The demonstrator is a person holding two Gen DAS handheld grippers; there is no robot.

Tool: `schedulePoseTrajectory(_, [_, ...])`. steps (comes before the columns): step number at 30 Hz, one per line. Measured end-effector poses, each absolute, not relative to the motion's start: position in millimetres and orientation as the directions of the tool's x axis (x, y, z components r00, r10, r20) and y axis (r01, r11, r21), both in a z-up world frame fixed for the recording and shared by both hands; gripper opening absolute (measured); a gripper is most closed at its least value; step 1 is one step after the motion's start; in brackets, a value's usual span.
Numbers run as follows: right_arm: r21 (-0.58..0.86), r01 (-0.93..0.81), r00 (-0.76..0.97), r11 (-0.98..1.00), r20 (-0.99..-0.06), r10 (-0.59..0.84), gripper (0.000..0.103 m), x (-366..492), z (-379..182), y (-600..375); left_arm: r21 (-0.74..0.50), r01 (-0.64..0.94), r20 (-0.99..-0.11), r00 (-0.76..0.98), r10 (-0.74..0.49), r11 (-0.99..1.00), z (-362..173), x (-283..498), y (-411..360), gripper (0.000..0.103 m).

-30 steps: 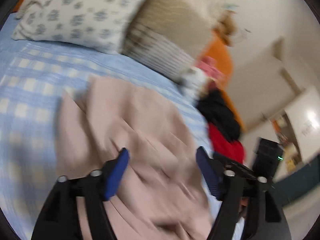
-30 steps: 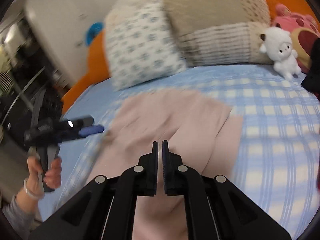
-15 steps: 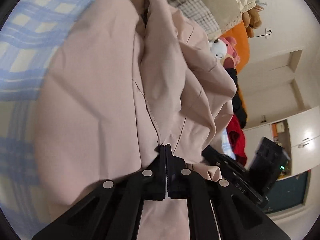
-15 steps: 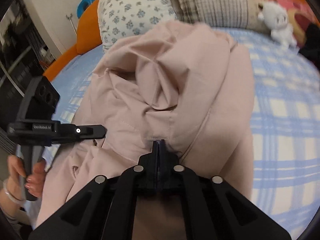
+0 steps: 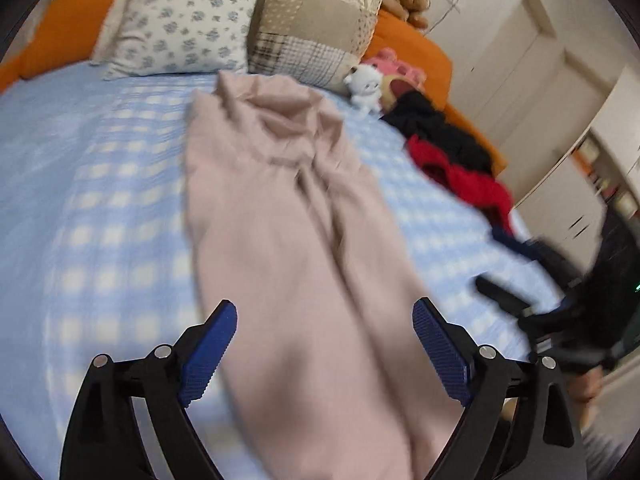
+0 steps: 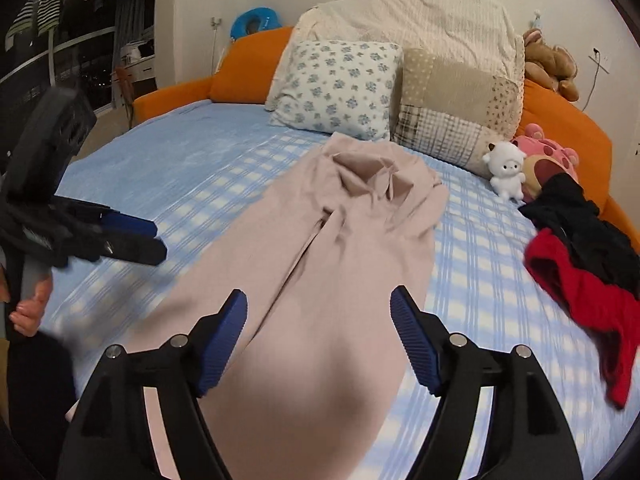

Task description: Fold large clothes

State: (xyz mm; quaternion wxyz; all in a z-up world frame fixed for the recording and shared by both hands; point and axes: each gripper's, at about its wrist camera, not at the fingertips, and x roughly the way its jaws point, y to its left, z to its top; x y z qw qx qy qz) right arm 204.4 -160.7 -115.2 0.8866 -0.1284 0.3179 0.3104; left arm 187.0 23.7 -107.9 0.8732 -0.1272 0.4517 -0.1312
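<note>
A long pale pink garment (image 5: 288, 216) (image 6: 340, 248) lies lengthwise on the blue checked bed (image 5: 100, 220) (image 6: 472, 248), its far end bunched and creased near the pillows. My left gripper (image 5: 324, 320) hangs over the garment's near end with its jaws opening, blue pads wide apart and nothing pressed between them. My right gripper (image 6: 318, 312) also hovers above the near end, jaws opening and holding nothing. The left gripper (image 6: 120, 236) shows at the left of the right wrist view, the right gripper (image 5: 520, 300) at the right of the left wrist view.
A flowered pillow (image 6: 336, 88) and a patchwork pillow (image 6: 452, 116) stand at the orange headboard (image 6: 240, 68). A white plush toy (image 6: 506, 168) and a pink one (image 6: 548, 156) sit at the right. Black clothes (image 6: 580, 224) and a red garment (image 6: 592, 300) lie along the bed's right side.
Half a second ago both grippers were shut on raised folds of the pink garment. They have let go and pulled back, and the garment now lies stretched out on the bed.
</note>
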Motion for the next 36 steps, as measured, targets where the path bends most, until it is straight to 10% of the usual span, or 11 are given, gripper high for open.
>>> schedulePoseTrajectory(6, [-0.031,-0.648,0.573,0.761,-0.678,0.46,0.079,128.7,-119.6,-182.2,-0.365,0.048,-0.806,0.483,-0.342,0.93,-154.6,113.0,29.7,0.091])
schedulePoseTrajectory(20, [0.59,-0.371,0.251,0.717,-0.68,0.689,0.08,117.1,-204.9,-306.6,-0.462,-0.029,-0.828,0.372,-0.42,0.886,-217.3,68.9,51.3,0.091])
schedulePoseTrajectory(36, [0.768,-0.246,0.032,0.591,-0.603,0.797,0.076,120.5,-253.0,-293.3,-0.616,-0.107,-0.774,0.268,-0.574,0.78,-237.1,40.7,56.6,0.093])
